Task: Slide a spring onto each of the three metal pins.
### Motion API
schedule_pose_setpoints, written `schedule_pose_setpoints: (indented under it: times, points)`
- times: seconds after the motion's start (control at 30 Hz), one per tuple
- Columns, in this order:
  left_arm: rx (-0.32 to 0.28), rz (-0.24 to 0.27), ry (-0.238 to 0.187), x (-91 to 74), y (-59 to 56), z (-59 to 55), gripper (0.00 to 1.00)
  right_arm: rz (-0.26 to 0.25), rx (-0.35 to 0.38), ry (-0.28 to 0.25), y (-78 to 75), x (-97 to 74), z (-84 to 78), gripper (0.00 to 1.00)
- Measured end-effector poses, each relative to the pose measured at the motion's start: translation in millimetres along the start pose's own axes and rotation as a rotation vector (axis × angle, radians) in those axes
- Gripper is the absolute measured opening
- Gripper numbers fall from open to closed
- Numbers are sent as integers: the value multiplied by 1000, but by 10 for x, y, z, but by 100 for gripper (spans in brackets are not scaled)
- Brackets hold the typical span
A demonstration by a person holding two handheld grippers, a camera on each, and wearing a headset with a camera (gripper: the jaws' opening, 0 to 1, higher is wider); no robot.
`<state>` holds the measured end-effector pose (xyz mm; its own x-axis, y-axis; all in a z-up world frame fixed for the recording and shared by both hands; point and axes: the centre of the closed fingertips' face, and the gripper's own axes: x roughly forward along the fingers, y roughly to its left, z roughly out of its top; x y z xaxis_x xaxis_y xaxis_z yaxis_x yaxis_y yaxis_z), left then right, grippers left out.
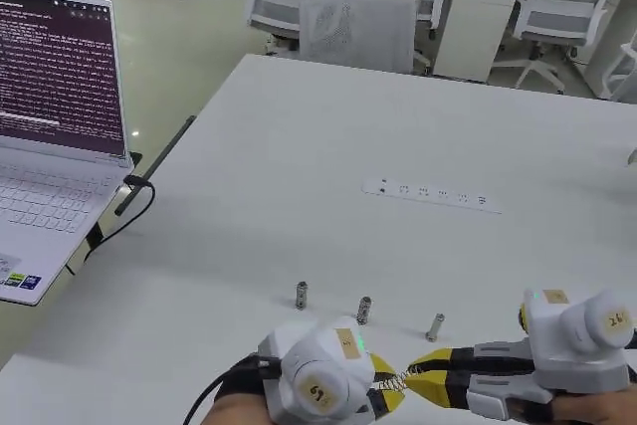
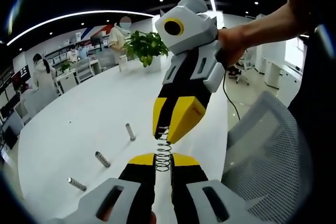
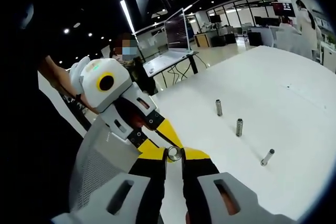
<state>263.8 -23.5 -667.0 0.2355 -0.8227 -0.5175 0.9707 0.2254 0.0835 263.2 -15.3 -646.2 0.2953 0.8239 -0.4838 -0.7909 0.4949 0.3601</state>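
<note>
The left tongs (image 1: 383,395) and the right tongs (image 1: 423,383) are meeting tip to tip at the near edge of the white bench (image 1: 299,146), and a single spring (image 1: 398,377) is stretching across the short gap between them. In the left gripper view the left tongs (image 2: 164,160) are pinching the lower end of the spring (image 2: 164,153) between their yellow tips, while the right tongs (image 2: 167,132) are coming in from above and clamping its upper end. In the right gripper view the right tongs (image 3: 174,156) are closing on the spring (image 3: 174,153), which is showing end-on as a small ring between the yellow tips. The spring is being held in the air above the bench, near the three metal pins but apart from them. The pins are sitting in a row just beyond the tongs: the left pin (image 1: 302,295) and the middle pin (image 1: 364,310) are standing upright, and the right pin (image 1: 435,326) is leaning to one side. In the right gripper view the middle pin (image 3: 239,127) is looking ribbed, though whether a coil is sitting on it is too small to tell. Farther back on the bench a white power strip (image 1: 433,194) is lying flat, and an open laptop (image 1: 60,146) is sitting off to the left.
</note>
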Motion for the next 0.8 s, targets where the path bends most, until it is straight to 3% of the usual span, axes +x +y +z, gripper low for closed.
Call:
schedule_pose_setpoints:
  times: [0.33,0.7,0.8]
  points:
    - [-10,-6,14,42,-19,-80,4,-6,-29,29,4,-11,-34,8]
    - [1,-23,9,90,-53,-40,2,-14,-45,44,-5,-67,-24,8]
    - [-1,-30,3,96,-74,-25,2,-12,-80,72,11,-84,-29,9]
